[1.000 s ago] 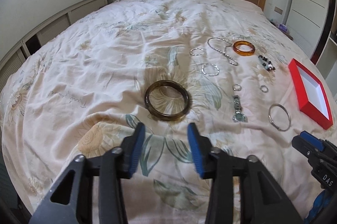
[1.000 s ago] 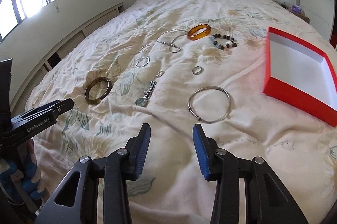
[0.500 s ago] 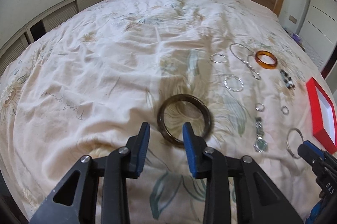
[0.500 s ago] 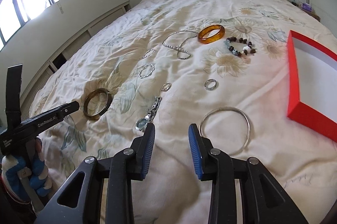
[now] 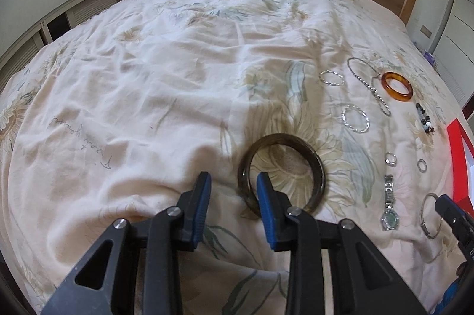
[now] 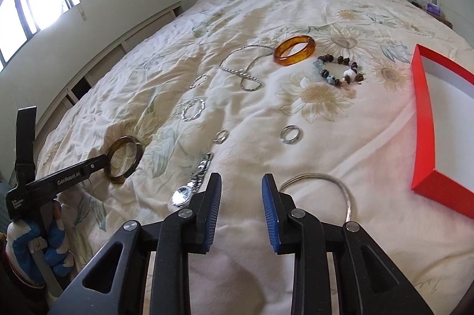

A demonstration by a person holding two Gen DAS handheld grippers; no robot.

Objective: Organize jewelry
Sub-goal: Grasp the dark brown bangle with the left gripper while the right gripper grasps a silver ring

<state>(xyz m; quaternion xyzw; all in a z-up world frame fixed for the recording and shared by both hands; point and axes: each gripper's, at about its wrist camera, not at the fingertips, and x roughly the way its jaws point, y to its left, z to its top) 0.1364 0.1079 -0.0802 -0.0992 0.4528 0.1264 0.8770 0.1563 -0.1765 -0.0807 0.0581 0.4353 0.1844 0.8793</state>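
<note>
A dark brown bangle [image 5: 284, 137] lies flat on the flowered quilt. My left gripper [image 5: 232, 181] is low over it and open. The bangle's near left rim sits between the jaws, untouched by the pads. The right wrist view shows the same bangle [image 6: 127, 138] with the left gripper [image 6: 99, 161] at it. My right gripper [image 6: 241, 181] is closing over bare quilt with nothing between its jaws. A thin silver bangle [image 6: 318, 175] lies just right of its right finger, and a watch [image 6: 195, 178] just to the left.
Further up the quilt lie an amber bangle [image 6: 294, 49], a bead bracelet [image 6: 337, 72], a silver chain [image 6: 240, 72], two twisted silver hoops [image 6: 193, 109] and two rings [image 6: 291, 134]. An open red box [image 6: 422, 119] sits at the right. Blue pillows lie by the wooden headboard.
Both grippers came forward and down toward the quilt. The left jaws narrowed and now straddle the brown bangle's rim. The right jaws narrowed and drew up beside the silver bangle.
</note>
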